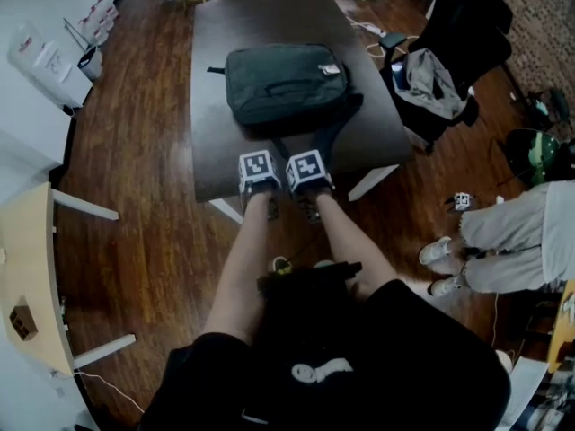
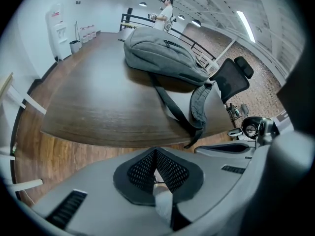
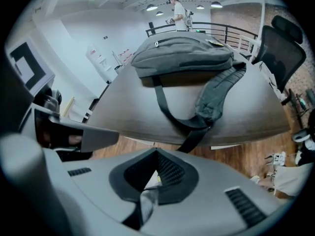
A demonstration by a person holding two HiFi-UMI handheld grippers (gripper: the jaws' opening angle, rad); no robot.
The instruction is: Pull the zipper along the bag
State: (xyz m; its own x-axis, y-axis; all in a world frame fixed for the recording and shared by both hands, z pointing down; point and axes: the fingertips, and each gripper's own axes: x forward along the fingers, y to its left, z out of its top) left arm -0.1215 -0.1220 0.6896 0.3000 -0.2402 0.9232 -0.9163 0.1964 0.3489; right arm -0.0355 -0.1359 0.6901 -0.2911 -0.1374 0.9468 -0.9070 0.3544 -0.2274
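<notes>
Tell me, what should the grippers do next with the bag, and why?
Probably reach the left gripper and right gripper forward to the bag. Both are shut and empty, held at the near edge of the table, while the bag lies farther back, untouched.

The left gripper [image 2: 156,152] hangs just short of the near edge of a dark wooden desk [image 2: 93,107]. Its black meshed fingers [image 2: 140,171] are pressed together with nothing between them. A grey bag [image 2: 162,58] lies flat on the desk, well apart from the gripper. From the bag's near side a black strap [image 2: 170,107] trails across the desk. Its padded shoulder piece [image 2: 199,104] curves just to the right, and the loop's end hangs over the desk edge. A black office chair [image 2: 231,77] stands to the right of the bag. Beyond the bag, a person [image 2: 166,11] stands by a railing [image 2: 142,19]. Far left of the bag is a white water dispenser [image 2: 58,28].
</notes>
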